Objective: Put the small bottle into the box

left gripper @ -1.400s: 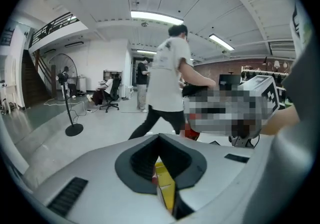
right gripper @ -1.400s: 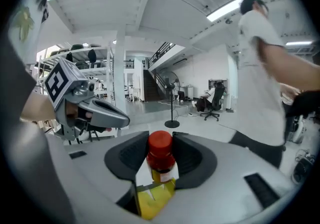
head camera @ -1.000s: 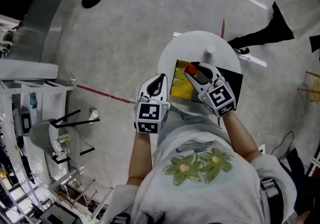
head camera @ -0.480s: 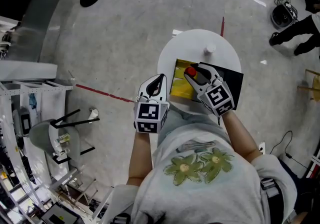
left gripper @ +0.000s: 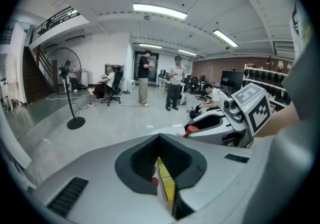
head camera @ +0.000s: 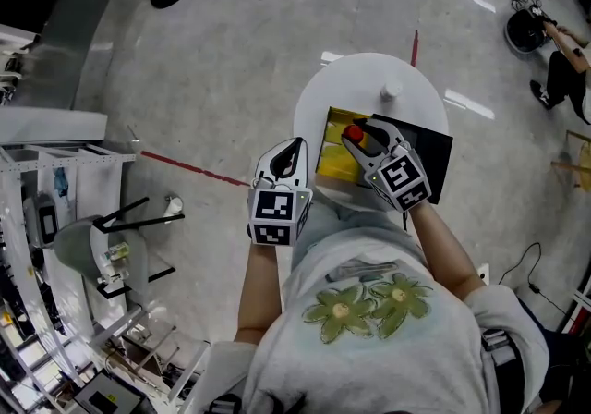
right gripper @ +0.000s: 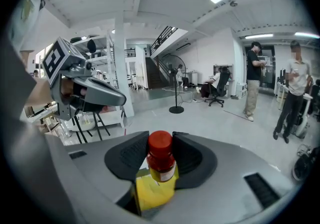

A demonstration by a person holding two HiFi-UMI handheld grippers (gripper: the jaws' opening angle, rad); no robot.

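Glossy small bottle (right gripper: pixel 161 158), shiny yellow box (head camera: pixel 333 159), smooth white table (head camera: pixel 355 79)

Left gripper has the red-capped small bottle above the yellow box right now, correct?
No, the right gripper has it. The right gripper view shows its jaws closed on the red-capped small bottle above the yellow box; the left gripper is shut on nothing.

One small bottle (right gripper: pixel 161 157), one box (head camera: pixel 331 152), one round table (head camera: pixel 355 79) (white).
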